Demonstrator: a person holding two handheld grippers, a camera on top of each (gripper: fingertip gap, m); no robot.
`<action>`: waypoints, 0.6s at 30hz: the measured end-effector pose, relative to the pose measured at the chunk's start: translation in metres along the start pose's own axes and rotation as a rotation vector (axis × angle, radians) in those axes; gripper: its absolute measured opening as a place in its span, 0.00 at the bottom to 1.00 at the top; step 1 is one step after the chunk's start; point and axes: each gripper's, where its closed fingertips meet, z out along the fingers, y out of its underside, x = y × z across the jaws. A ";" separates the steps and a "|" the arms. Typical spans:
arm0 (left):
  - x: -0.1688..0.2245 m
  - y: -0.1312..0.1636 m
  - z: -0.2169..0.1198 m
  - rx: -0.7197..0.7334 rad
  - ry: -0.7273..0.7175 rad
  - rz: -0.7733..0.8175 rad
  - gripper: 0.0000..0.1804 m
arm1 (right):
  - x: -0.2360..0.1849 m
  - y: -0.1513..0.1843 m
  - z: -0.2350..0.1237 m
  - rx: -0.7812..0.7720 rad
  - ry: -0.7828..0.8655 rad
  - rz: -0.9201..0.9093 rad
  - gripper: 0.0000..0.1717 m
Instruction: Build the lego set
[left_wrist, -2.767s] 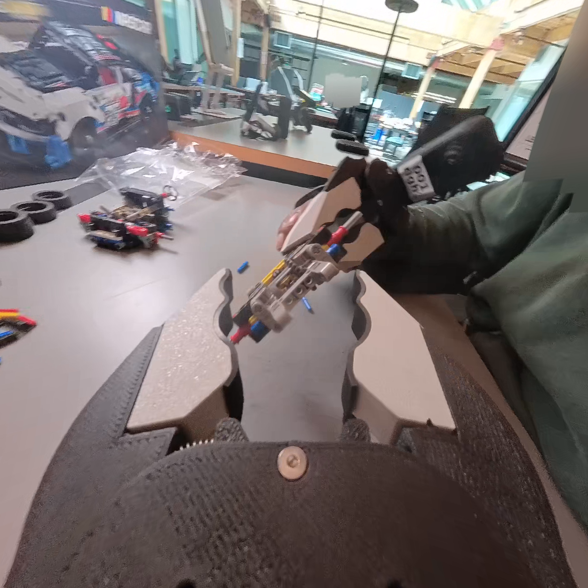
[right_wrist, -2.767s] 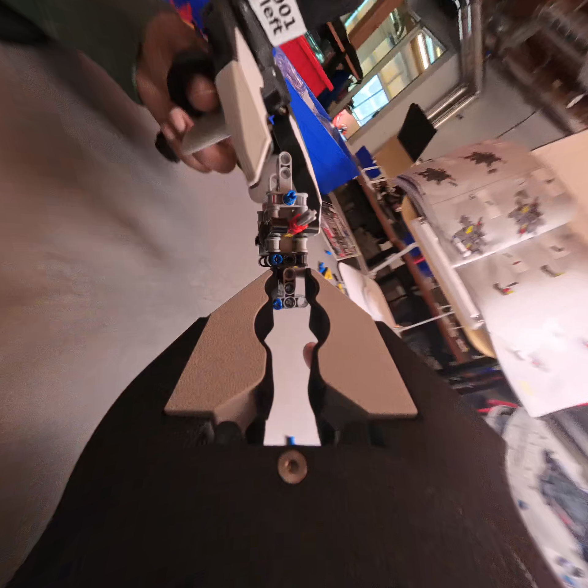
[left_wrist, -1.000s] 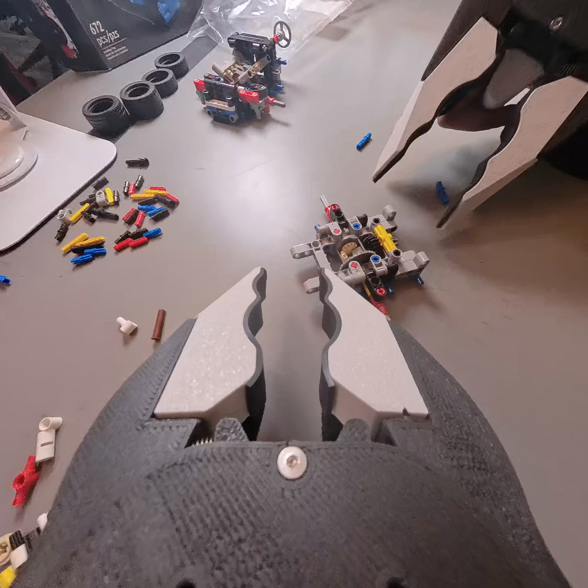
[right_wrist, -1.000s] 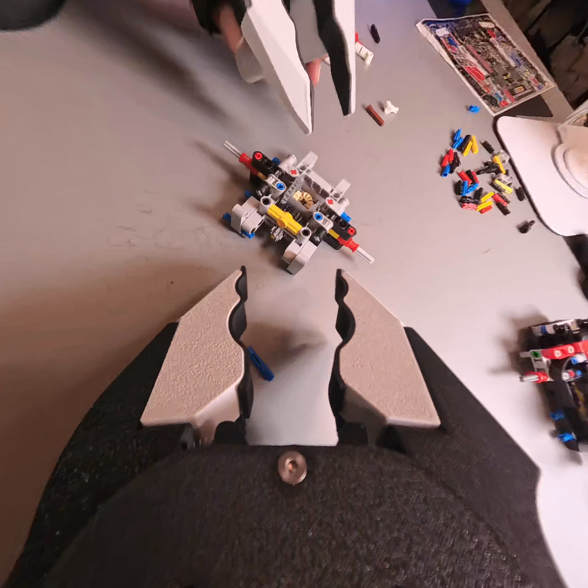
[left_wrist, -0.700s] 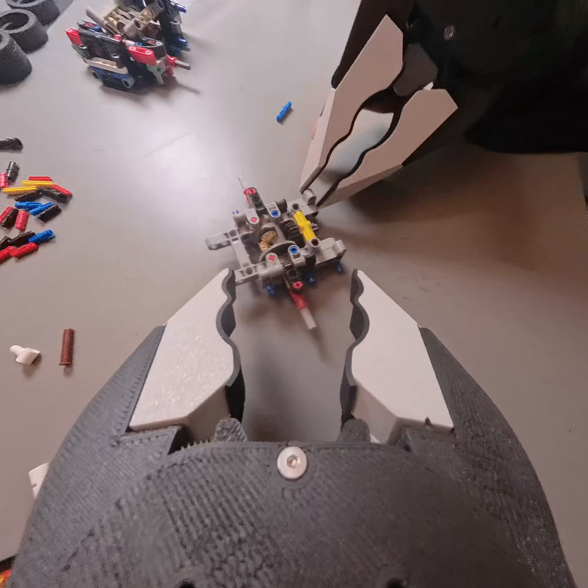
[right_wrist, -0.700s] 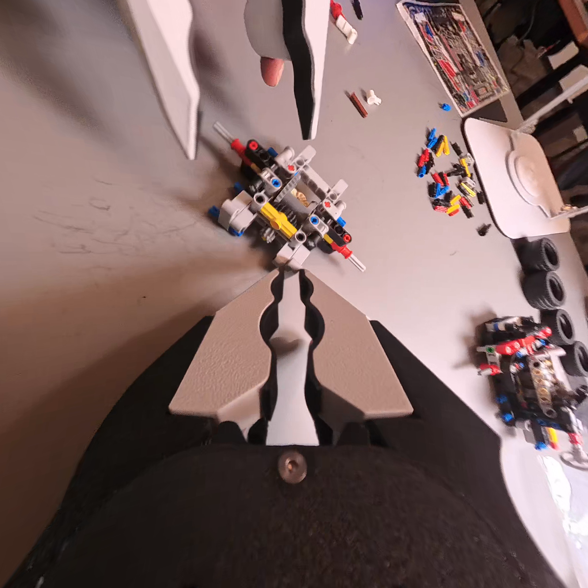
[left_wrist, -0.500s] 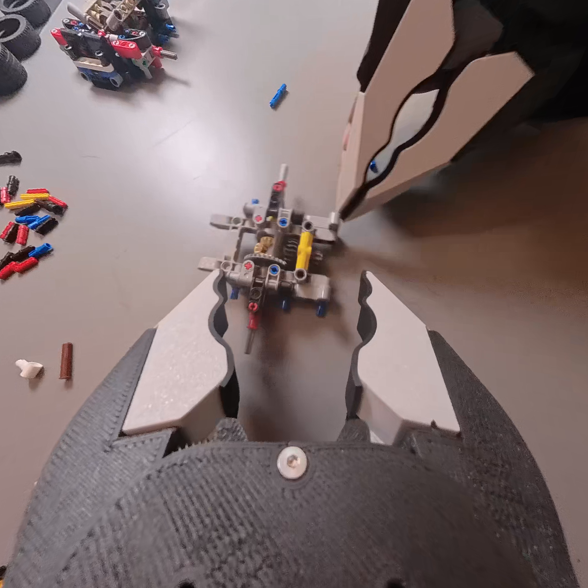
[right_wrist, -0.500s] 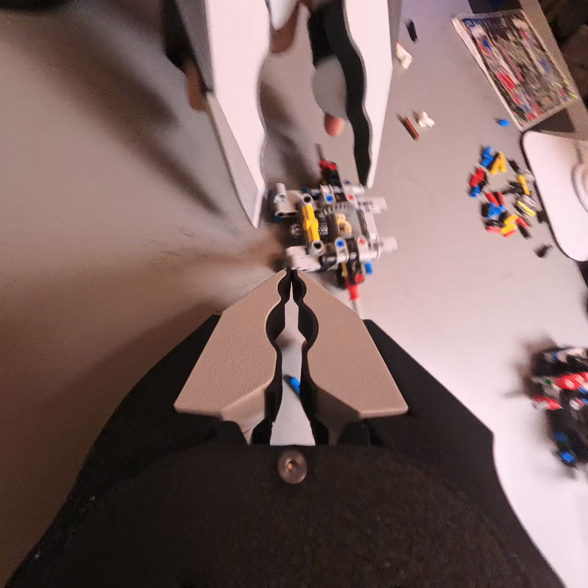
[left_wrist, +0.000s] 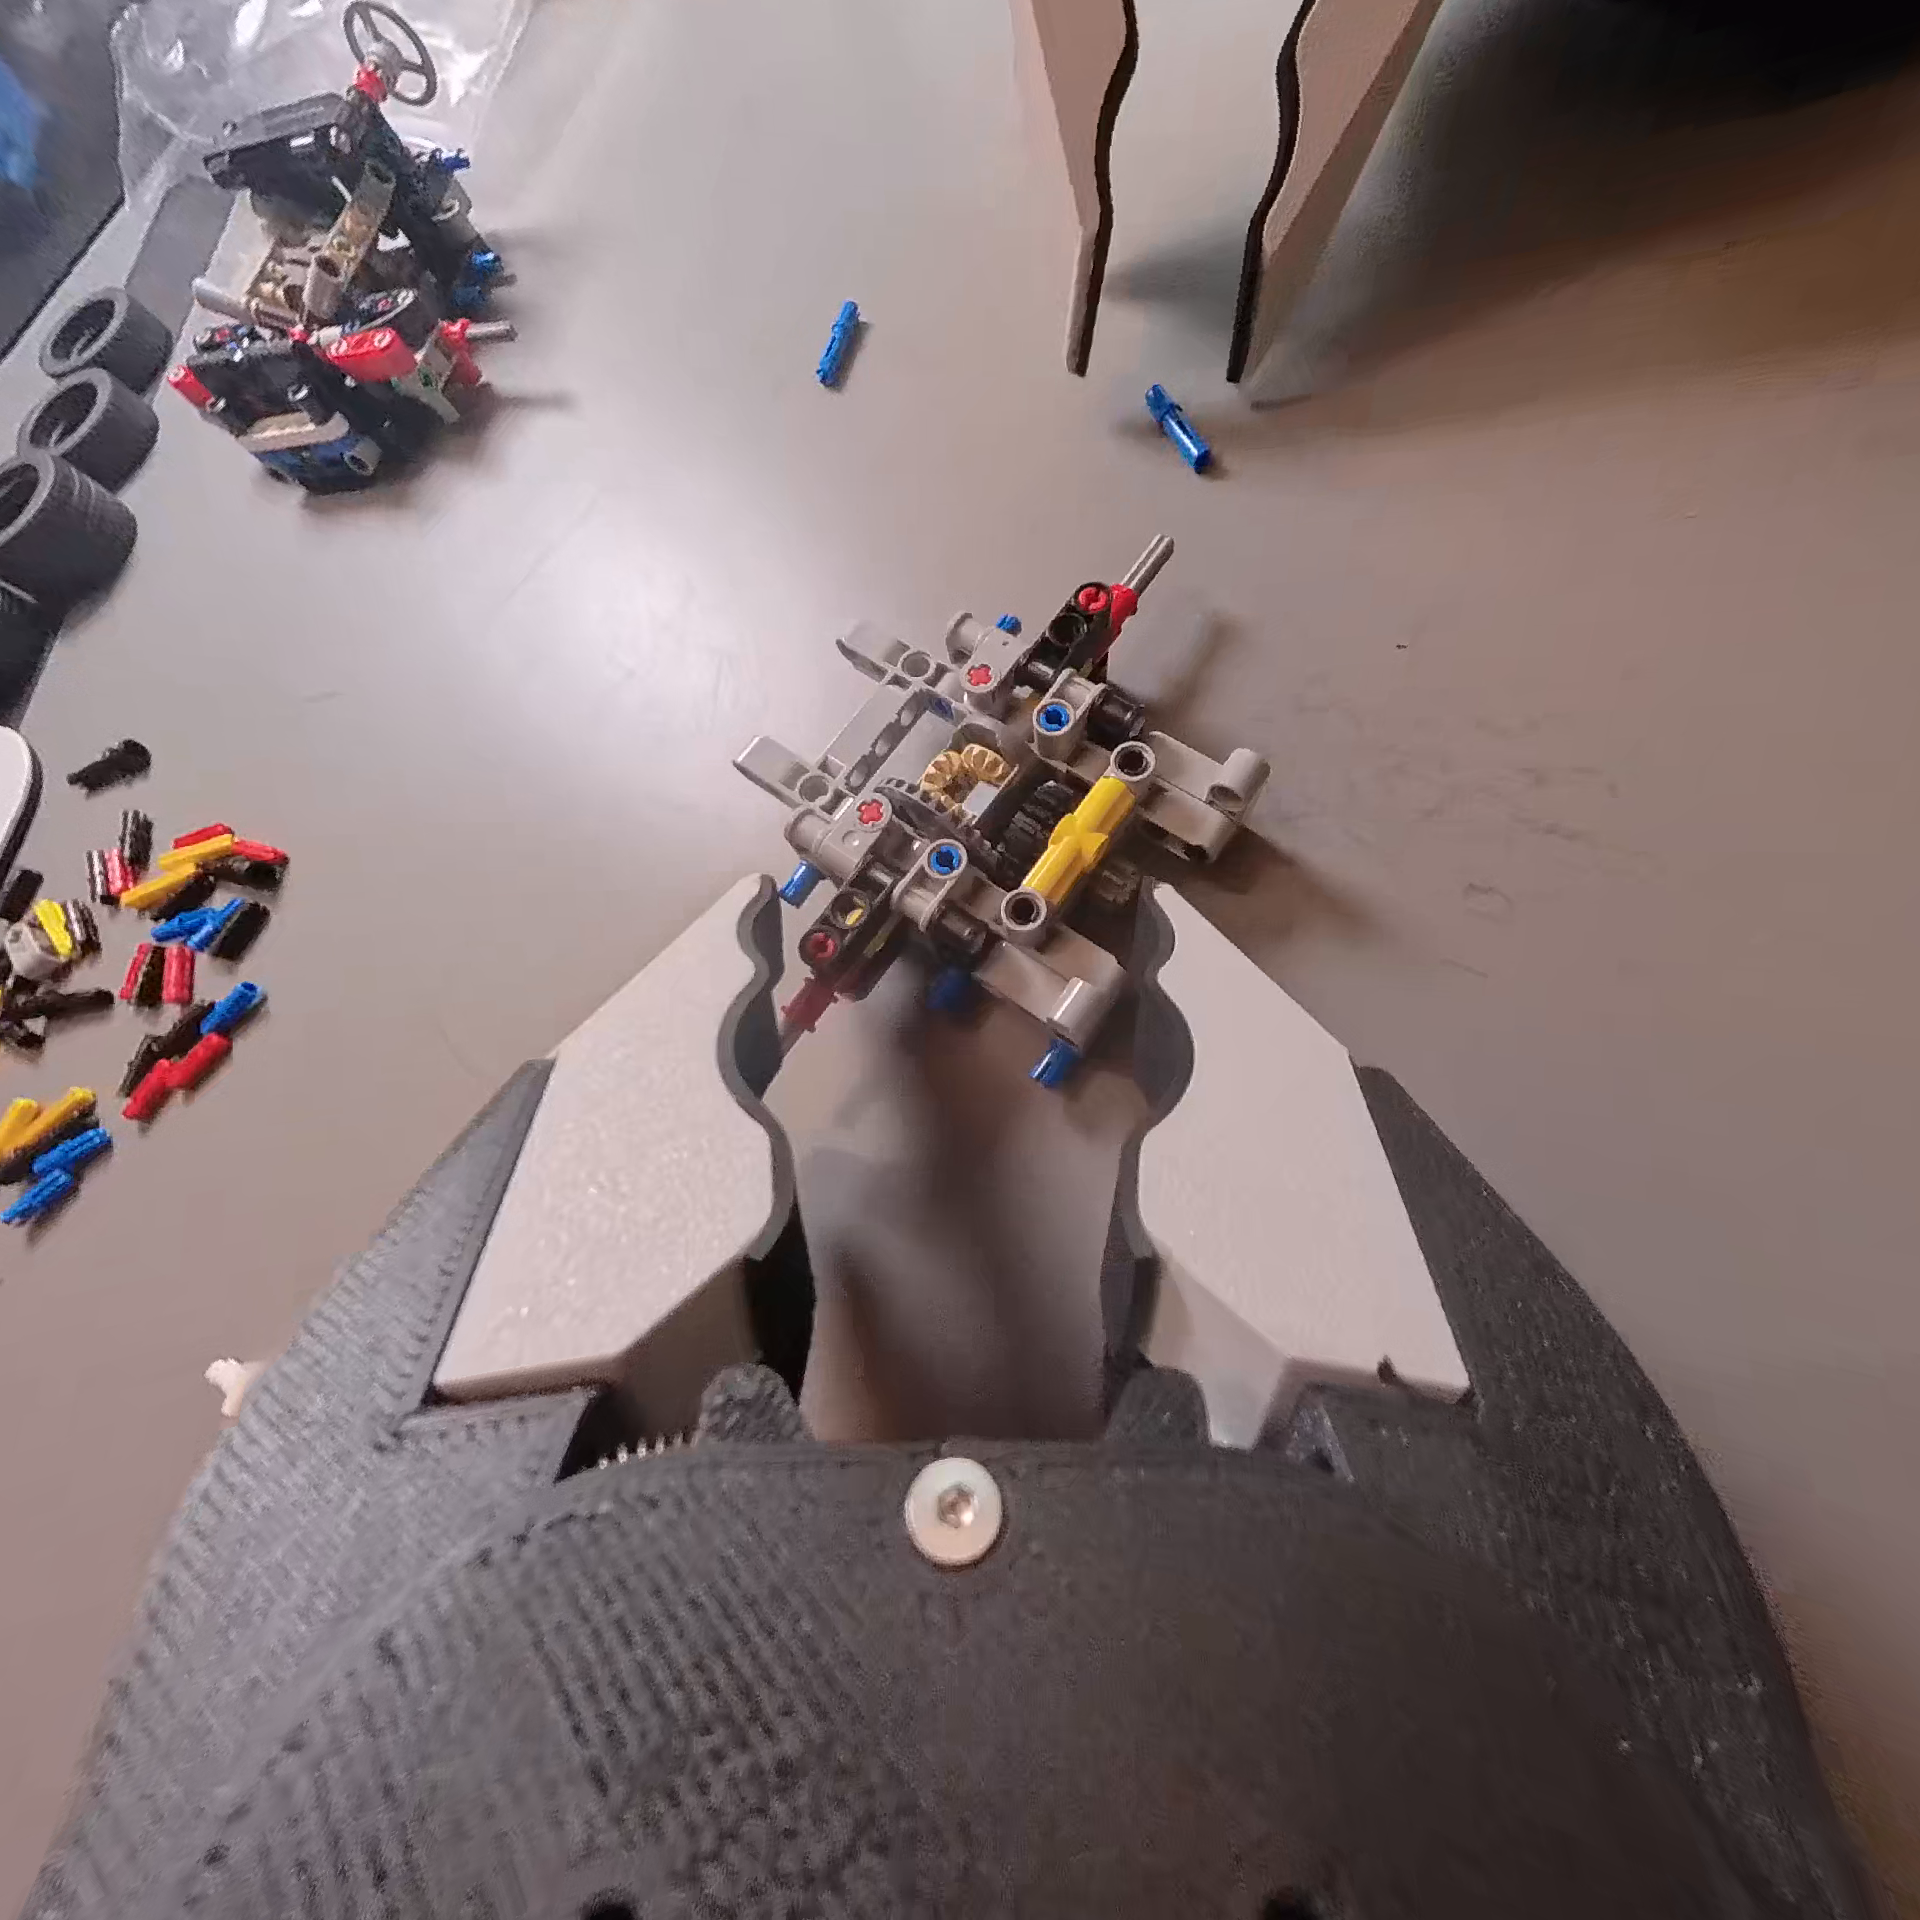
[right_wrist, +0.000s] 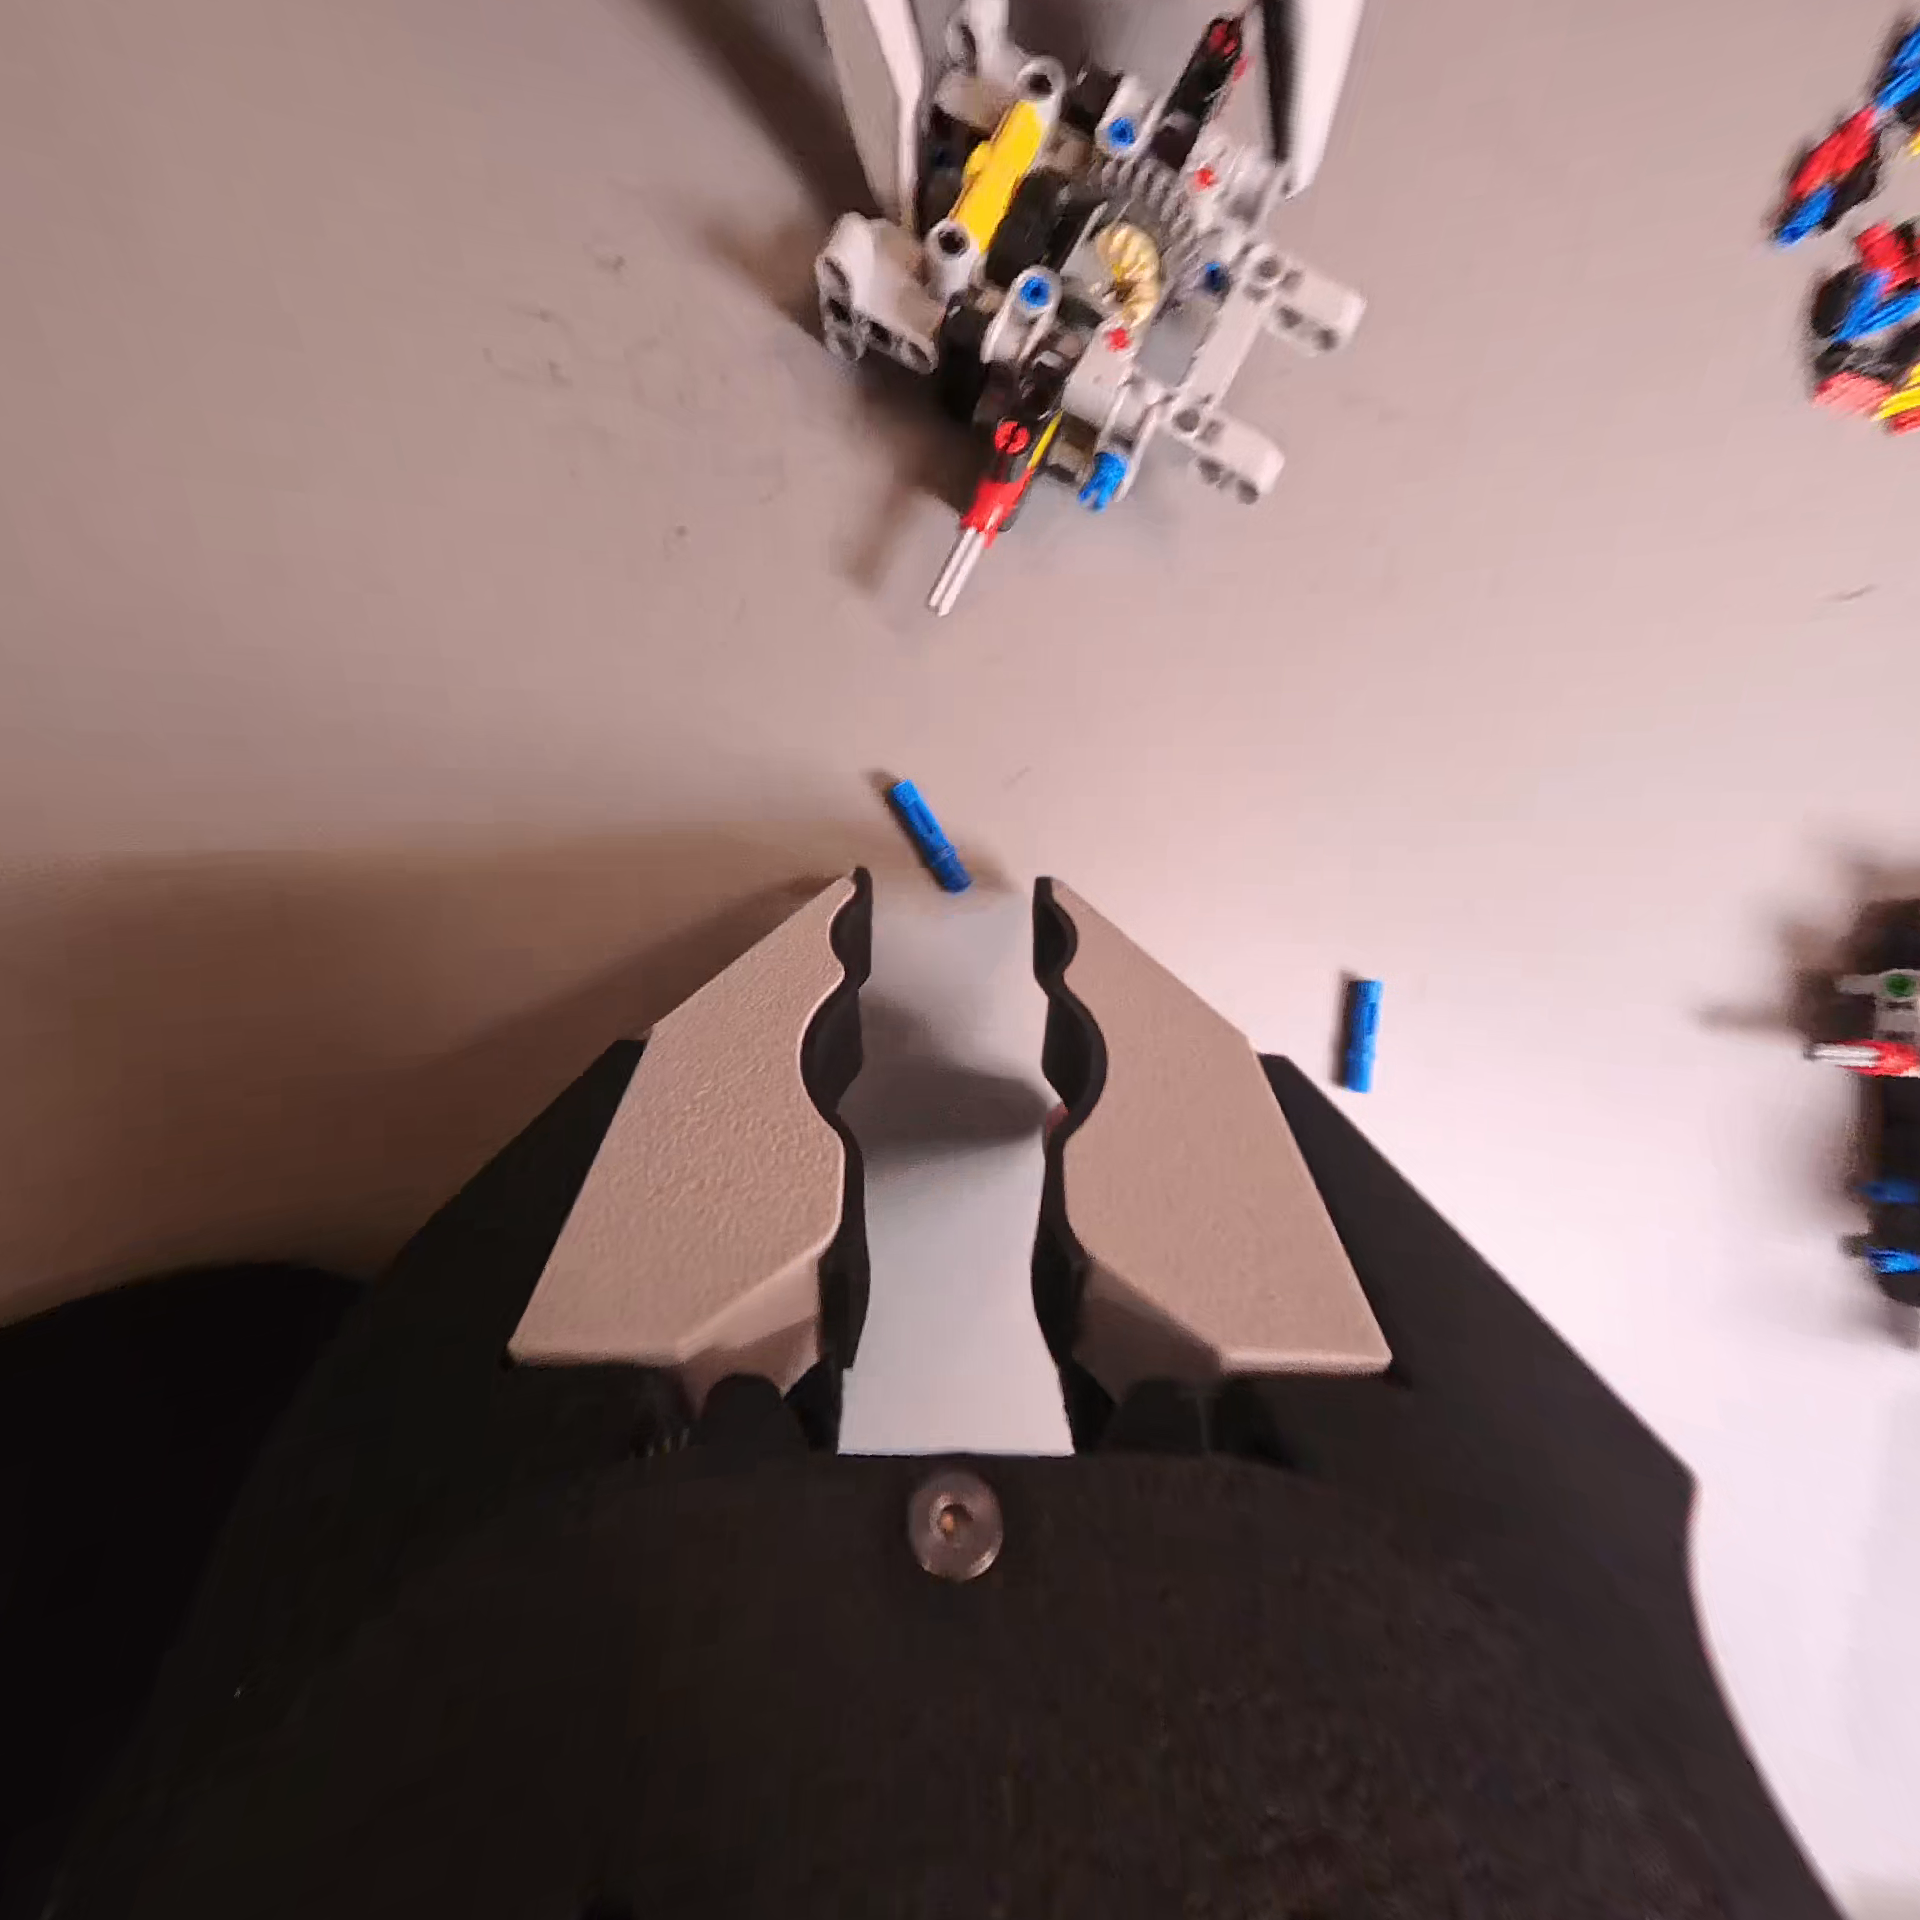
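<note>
Here the gear assembly (left_wrist: 997, 810) is straddled, ungripped, by the open left tongs (left_wrist: 956, 935), seemingly for grasping, while a blue pin (right_wrist: 930, 836) lies just ahead of the open, empty right tongs (right_wrist: 948, 888).

In your right wrist view, motion blur is smearing the loose pins (right_wrist: 1860, 281) and the dark chassis (right_wrist: 1886, 1081), both cut by the right edge. In your left view, the top edge is cropping the right gripper (left_wrist: 1164, 369) above its 2 fingers.
</note>
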 end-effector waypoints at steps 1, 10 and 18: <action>-0.002 -0.001 0.002 0.008 0.008 0.010 0.37 | -0.002 -0.001 0.000 0.008 -0.019 0.004 0.14; -0.025 -0.021 -0.008 0.121 -0.094 0.007 0.36 | -0.007 -0.010 0.008 0.017 -0.027 -0.022 0.02; 0.015 -0.066 -0.024 0.293 0.090 -0.290 0.14 | 0.003 -0.084 -0.004 0.356 0.135 -0.070 0.02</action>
